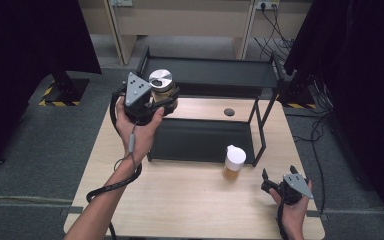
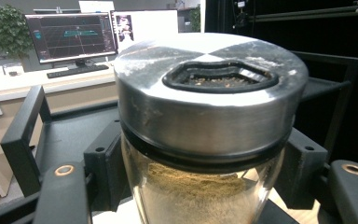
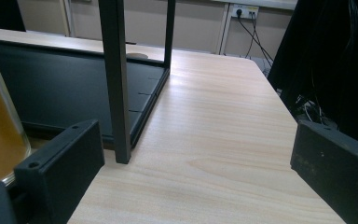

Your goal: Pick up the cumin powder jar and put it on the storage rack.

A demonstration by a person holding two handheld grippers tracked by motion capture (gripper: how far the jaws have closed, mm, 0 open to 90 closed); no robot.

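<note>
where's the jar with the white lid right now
In the high view the white-lidded jar stands on the table, right of centre, just before the black rack.

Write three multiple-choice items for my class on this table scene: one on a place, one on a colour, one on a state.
1. Where is the jar with the white lid?
A. on the table, in front of the black rack
B. on the rack's top shelf
C. on the floor

2. What colour is the lid of the spice jar in the left gripper?
A. red
B. silver
C. green

3. How do the right gripper's jaws stand?
A. shut on the rack's leg
B. shut on a jar
C. open, holding nothing

Answers: 1 A, the high view shows it standing on the wood before the rack. 2 B, the lid is shiny metal. 3 C, the right gripper view shows bare table between the jaws.
</note>
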